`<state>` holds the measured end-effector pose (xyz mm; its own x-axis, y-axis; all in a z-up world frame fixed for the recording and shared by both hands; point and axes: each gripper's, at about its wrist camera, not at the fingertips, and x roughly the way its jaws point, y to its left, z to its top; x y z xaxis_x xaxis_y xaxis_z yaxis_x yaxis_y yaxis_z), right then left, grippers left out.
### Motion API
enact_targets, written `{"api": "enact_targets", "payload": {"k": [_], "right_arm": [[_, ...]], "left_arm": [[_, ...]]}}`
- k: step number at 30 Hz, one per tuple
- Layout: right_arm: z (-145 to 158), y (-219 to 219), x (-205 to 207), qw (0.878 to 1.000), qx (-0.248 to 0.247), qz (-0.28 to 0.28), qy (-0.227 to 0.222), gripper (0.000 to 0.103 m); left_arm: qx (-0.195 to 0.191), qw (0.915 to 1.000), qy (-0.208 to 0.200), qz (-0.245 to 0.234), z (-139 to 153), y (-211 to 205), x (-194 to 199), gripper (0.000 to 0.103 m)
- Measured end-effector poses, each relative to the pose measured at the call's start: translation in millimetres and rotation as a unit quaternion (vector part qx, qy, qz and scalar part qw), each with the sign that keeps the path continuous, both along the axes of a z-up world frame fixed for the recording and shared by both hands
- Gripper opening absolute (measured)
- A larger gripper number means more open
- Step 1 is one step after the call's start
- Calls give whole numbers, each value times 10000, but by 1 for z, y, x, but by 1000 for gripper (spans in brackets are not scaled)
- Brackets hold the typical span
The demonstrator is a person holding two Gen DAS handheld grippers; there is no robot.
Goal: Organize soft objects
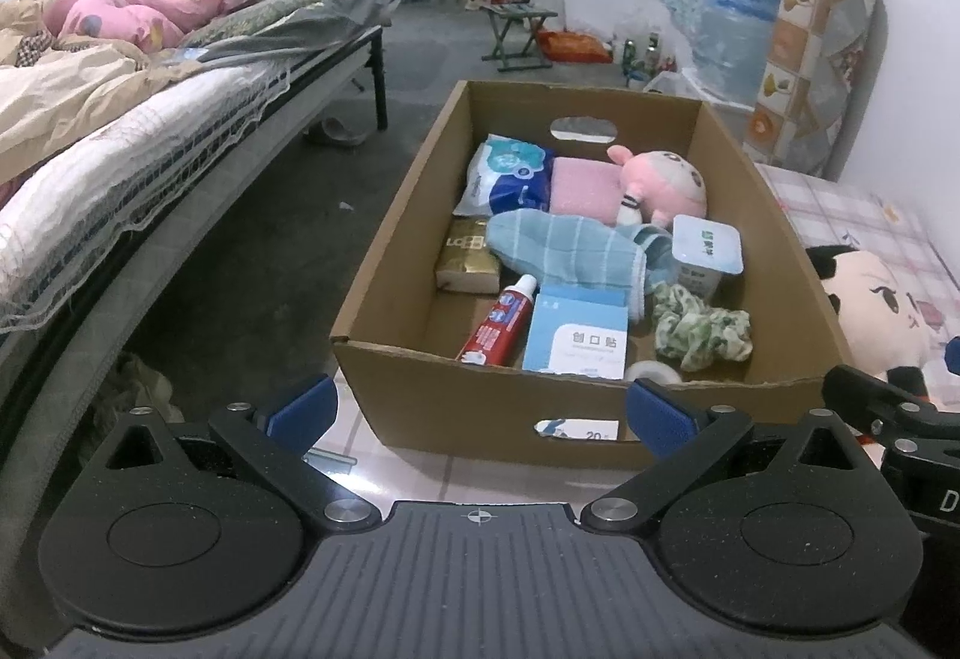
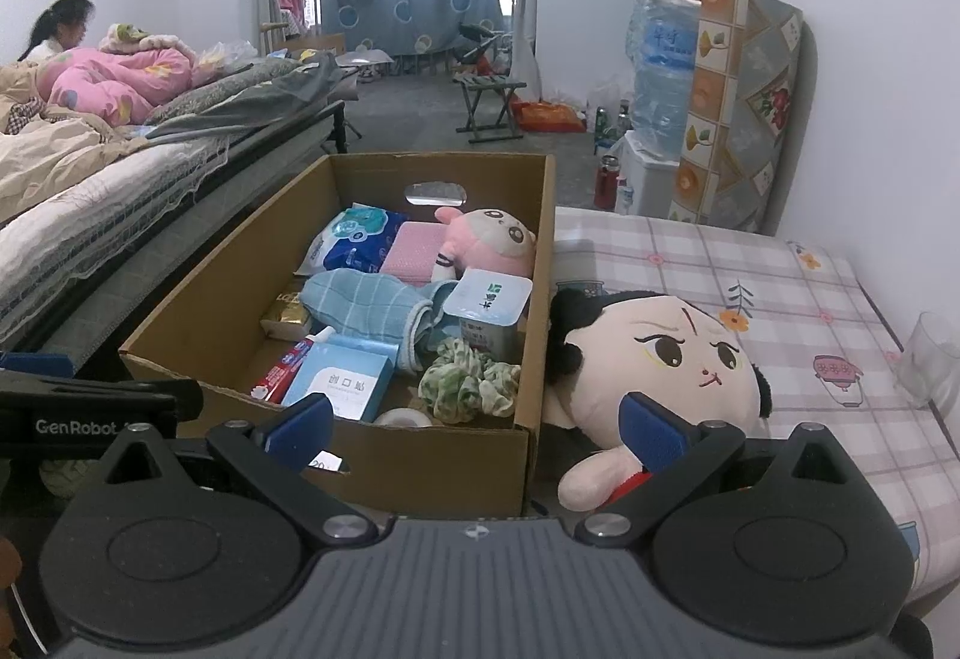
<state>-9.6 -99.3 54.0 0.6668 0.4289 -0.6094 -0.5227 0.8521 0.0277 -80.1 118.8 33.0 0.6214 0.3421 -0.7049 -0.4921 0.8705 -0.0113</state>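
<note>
Both views look forward from low, close to the cardboard box (image 1: pixel 420 395); the right one also faces the doll (image 2: pixel 654 359).

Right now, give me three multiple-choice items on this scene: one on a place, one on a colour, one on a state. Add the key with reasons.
1. Where does the big black-haired plush doll lie?
A. Inside the cardboard box
B. On the checked cloth beside the box
C. On the bed

2. What colour is the small plush toy at the far end of the cardboard box?
A. Pink
B. Yellow
C. Black

3. How does the left gripper stand?
A. Shut on the towel
B. Shut on the toothpaste
C. Open, holding nothing

Key: 1 B, the doll rests against the box's outer wall on the checked cloth. 2 A, its body shows pink next to the folded pink cloth. 3 C, its blue fingertips stand wide apart short of the box, with nothing between them.
</note>
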Motion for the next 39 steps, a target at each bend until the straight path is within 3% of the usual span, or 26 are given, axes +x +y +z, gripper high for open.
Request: {"api": "enact_targets", "payload": {"k": [39], "right_arm": [[-7,-2,4,9999,-52,-81,52,77]], "left_arm": [[-54,10000,28,42,-5,3,0,103]]}}
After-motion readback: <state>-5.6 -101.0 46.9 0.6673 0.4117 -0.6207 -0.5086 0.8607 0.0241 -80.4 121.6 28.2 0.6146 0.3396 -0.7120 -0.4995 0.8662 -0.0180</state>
